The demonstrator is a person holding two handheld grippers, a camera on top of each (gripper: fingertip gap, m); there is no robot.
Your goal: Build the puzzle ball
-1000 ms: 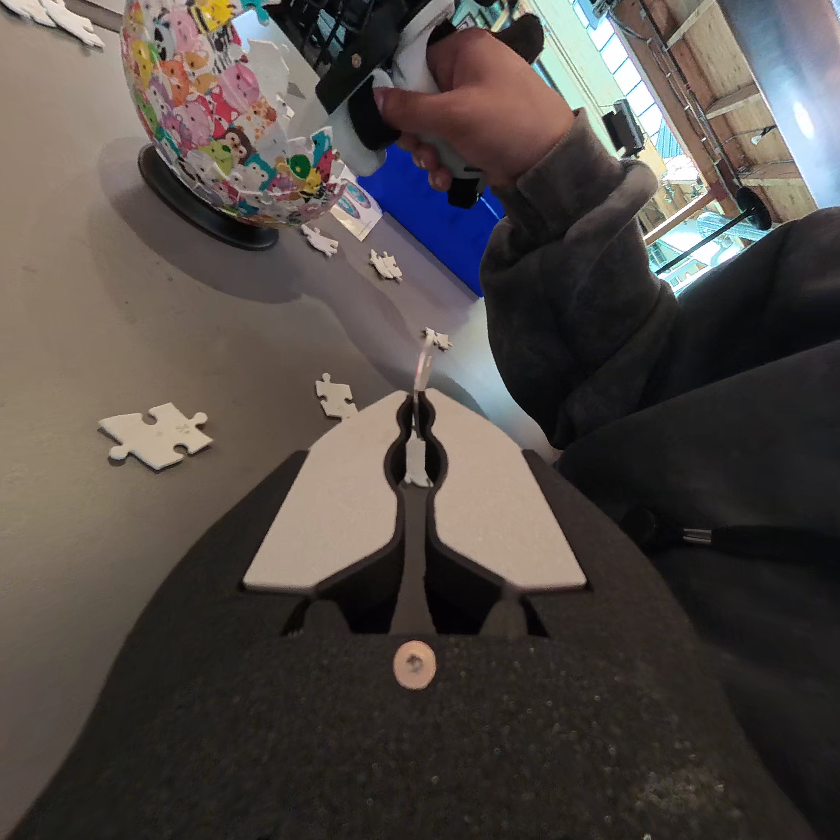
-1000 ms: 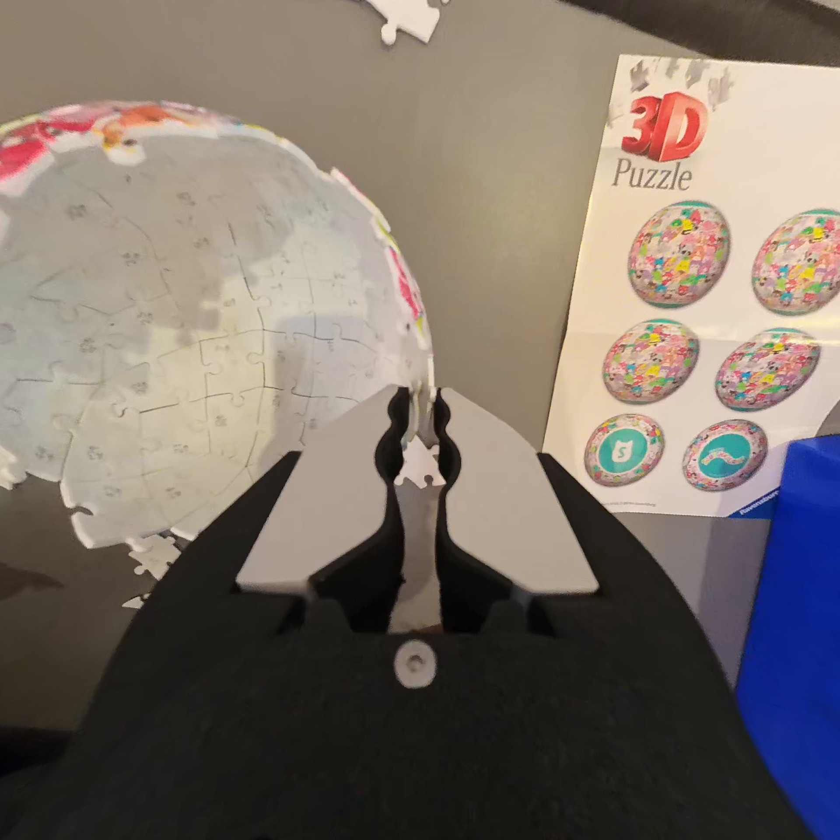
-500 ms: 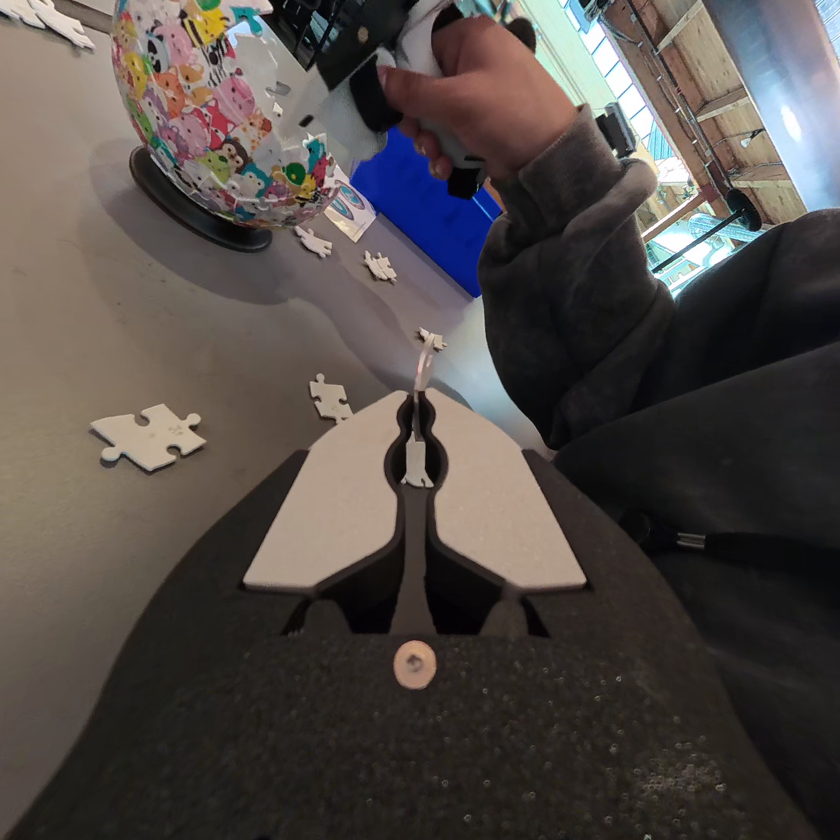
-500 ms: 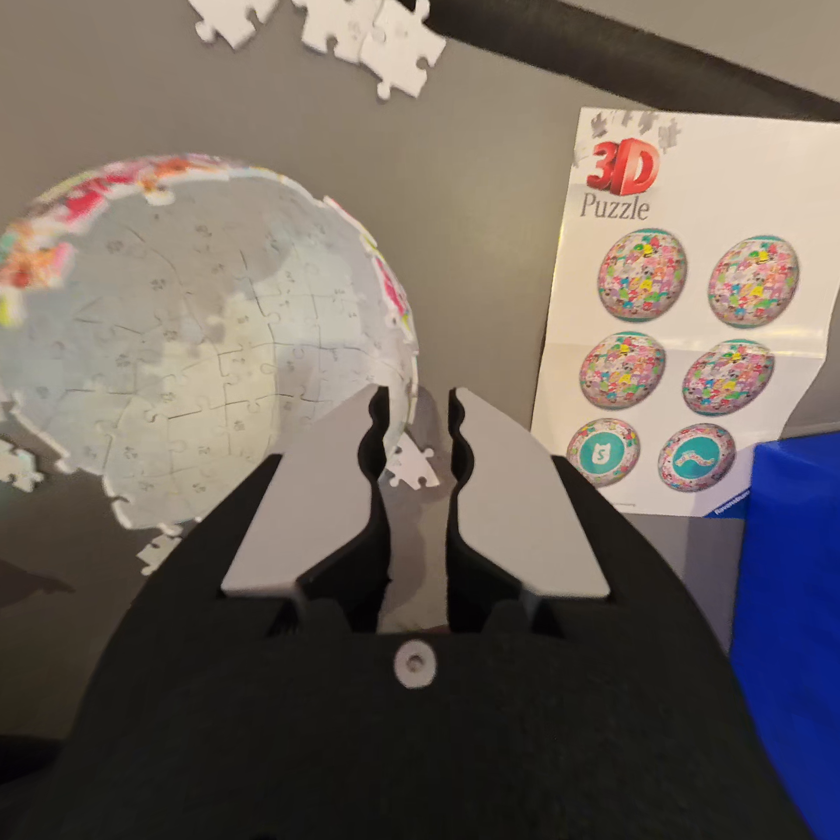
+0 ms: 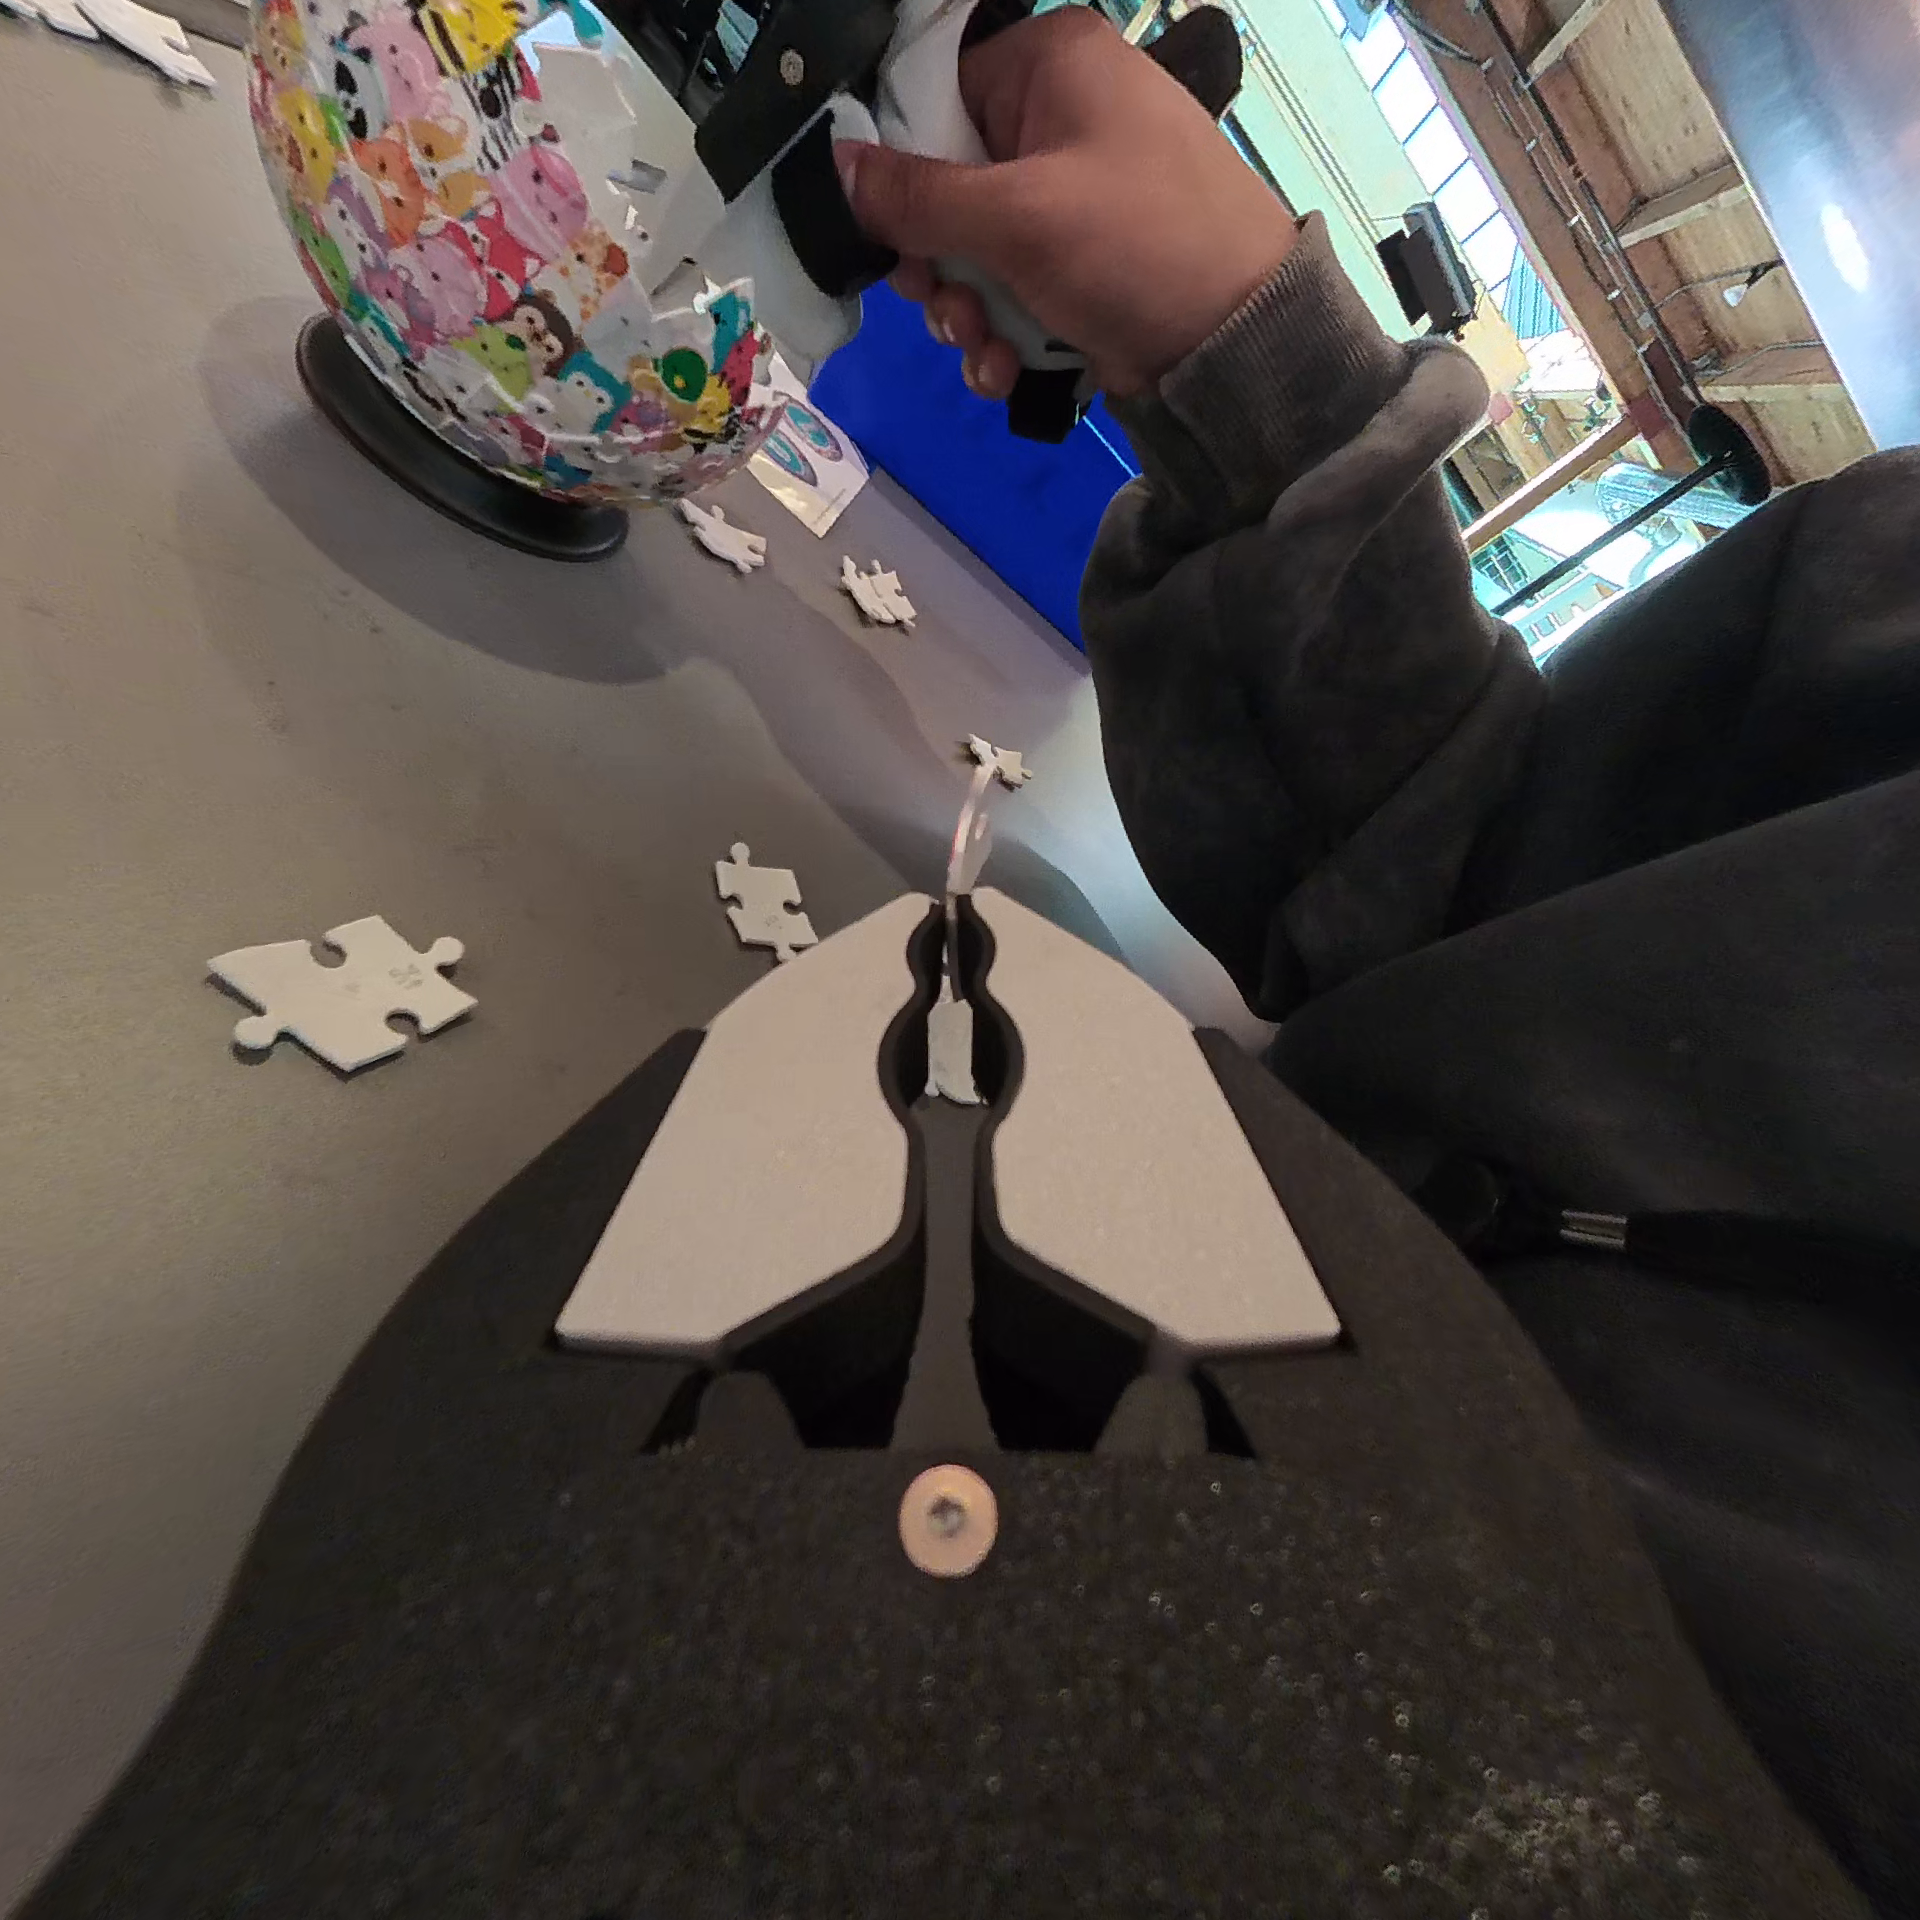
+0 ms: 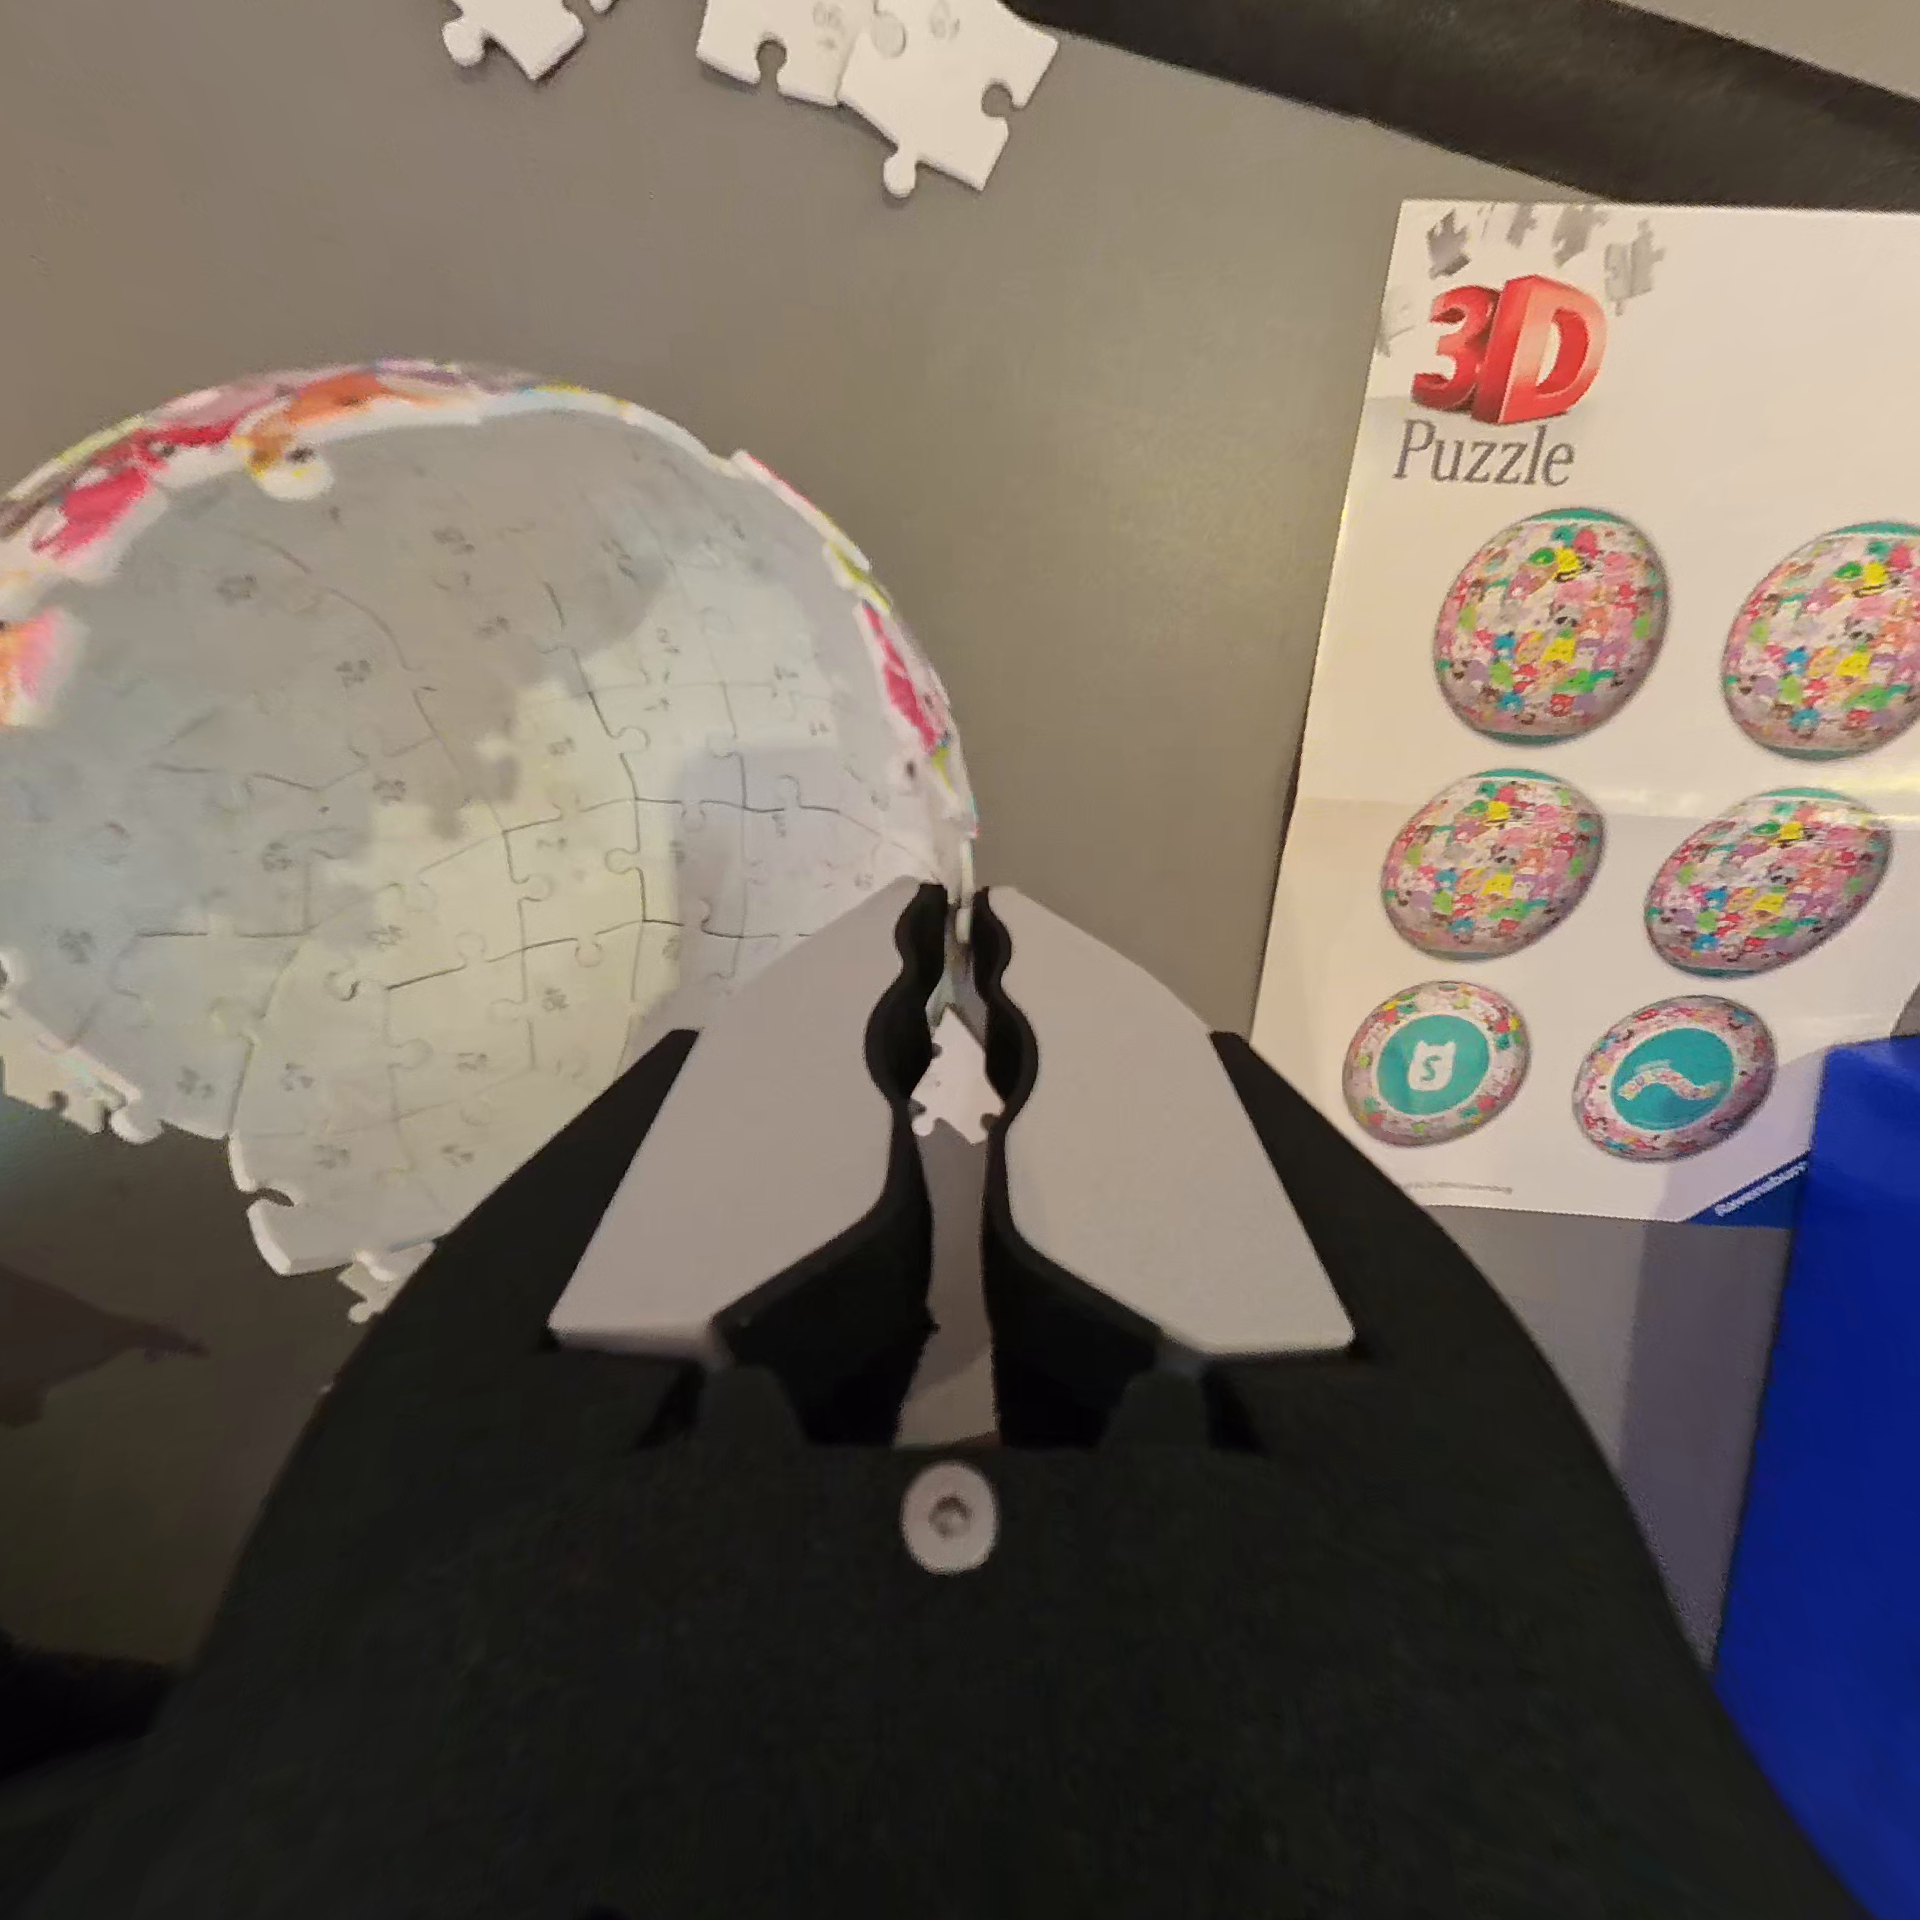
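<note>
Left gripper [image 5: 954, 914] pinches your curved white puzzle piece [image 5: 968, 831] edge-on.
Right gripper [image 6: 961, 904] nips the half-built colourful puzzle ball [image 6: 436, 790] at its rim; grey table [image 5: 260, 727] below.

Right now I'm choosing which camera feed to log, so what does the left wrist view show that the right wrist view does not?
Only the left wrist view shows the ball's black stand, the person's hand on the right gripper, and the left gripper shut on a thin white puzzle piece.

Only the right wrist view shows the ball's white inside, the whole instruction sheet, and the right gripper pinching the ball's edge.

Both show the puzzle ball, grey table, loose white pieces and the blue box.
</note>
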